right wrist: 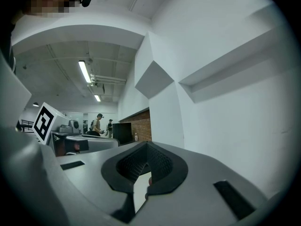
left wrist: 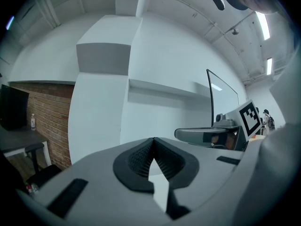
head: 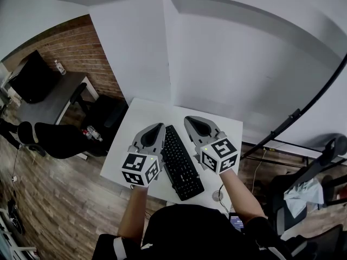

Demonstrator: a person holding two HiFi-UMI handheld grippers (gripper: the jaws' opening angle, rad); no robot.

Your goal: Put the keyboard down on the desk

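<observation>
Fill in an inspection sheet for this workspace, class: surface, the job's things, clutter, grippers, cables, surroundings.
Surface: white desk, set against a white wall.
Job's things: black keyboard lies flat on the desk, slightly askew.
Clutter: one small round thing at the desk's near right corner, too small to identify.
Grippers: left gripper and right gripper flank the keyboard. Both have their jaws together with nothing between them.
Cables: a thin cable seems to curl beside the round thing.
Surroundings: brick wall, grey desk with a black monitor, black chair, wooden floor.
</observation>
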